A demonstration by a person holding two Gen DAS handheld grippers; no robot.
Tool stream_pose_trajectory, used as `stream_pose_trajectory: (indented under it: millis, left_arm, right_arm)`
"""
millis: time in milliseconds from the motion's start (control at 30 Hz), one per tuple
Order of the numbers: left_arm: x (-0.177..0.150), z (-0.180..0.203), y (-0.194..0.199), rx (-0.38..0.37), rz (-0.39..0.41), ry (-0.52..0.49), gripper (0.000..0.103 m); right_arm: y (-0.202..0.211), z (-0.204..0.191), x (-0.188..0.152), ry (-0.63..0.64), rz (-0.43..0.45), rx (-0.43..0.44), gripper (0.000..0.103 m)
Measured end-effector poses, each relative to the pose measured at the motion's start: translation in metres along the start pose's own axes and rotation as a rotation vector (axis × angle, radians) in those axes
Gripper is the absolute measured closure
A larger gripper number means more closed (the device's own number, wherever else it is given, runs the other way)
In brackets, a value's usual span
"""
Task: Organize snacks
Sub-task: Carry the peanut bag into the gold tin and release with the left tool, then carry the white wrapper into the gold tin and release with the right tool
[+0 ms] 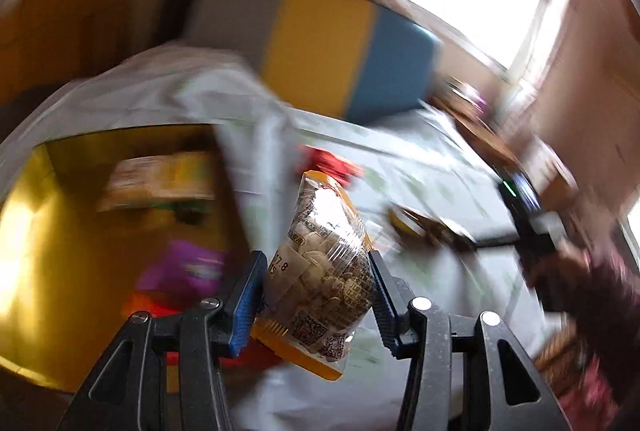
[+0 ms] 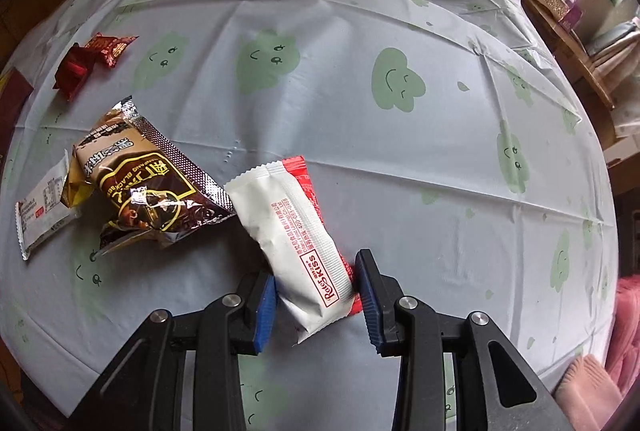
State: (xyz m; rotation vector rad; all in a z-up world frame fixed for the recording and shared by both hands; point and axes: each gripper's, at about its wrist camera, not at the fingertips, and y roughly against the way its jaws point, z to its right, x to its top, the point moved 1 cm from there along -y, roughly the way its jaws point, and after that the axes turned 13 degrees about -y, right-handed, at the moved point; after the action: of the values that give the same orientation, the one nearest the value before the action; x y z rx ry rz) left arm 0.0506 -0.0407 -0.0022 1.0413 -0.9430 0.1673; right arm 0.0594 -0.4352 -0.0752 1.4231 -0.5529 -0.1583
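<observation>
Sorting underway | left hand-held gripper [image 1: 318, 295] gripped clear nut packet [image 1: 324, 271] near gold box [image 1: 48, 263] | right hand-held gripper [image 2: 316, 305] clamped white-red wafer pack [image 2: 296, 231] | brown pouch [image 2: 148, 187], red candies [image 2: 94, 61] remained at table [image 2: 360, 151] left edge

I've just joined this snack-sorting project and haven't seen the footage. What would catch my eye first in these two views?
In the left wrist view, a clear seed packet with orange ends is clamped in the left gripper, beside a gold box already holding snacks. In the right wrist view, the right gripper straddles a white-and-red Rice Kiss packet on the cloud-print tablecloth, with a brown foil bag to the left.
</observation>
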Motion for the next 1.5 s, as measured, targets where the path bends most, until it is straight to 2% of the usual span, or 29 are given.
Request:
stream_pose_trajectory:
  millis: [167,267,400,533,667,933,1167,1333,1500]
  left_arm:
    - [-0.004,-0.077,-0.003,0.132,-0.073,0.257,0.052]
    - [-0.009,-0.105,-0.012,0.164,-0.099,0.338,0.052]
    - [-0.012,-0.122,-0.029,0.189,-0.138,0.367,0.051]
    - [-0.014,-0.13,-0.053,0.167,-0.203,0.403,0.046]
    - [-0.018,-0.128,-0.056,0.193,-0.21,0.397,0.038]
    - [-0.014,-0.119,-0.033,0.294,-0.172,0.318,0.038]
    - [-0.017,-0.09,-0.013,0.324,-0.14,0.224,0.038]
    - [-0.019,-0.069,-0.005,0.352,-0.14,0.143,0.038]
    - [-0.021,-0.056,0.004,0.408,-0.122,0.087,0.038]
  right_arm:
    - [0.001,-0.004,-0.003,0.015,0.008,-0.011,0.065]
    - [0.006,-0.01,-0.007,0.023,0.011,-0.015,0.065]
    - [0.007,-0.012,-0.008,0.028,0.012,-0.017,0.065]
    - [0.007,-0.012,-0.008,0.029,0.012,-0.017,0.065]
    - [0.007,-0.012,-0.008,0.03,0.013,-0.017,0.065]
    - [0.008,-0.014,-0.008,0.049,0.021,-0.025,0.065]
    - [0.012,-0.017,-0.01,0.06,0.038,-0.039,0.066]
    - [0.022,-0.015,-0.007,0.032,0.069,-0.016,0.066]
    - [0.033,0.001,0.0,-0.053,0.11,-0.016,0.066]
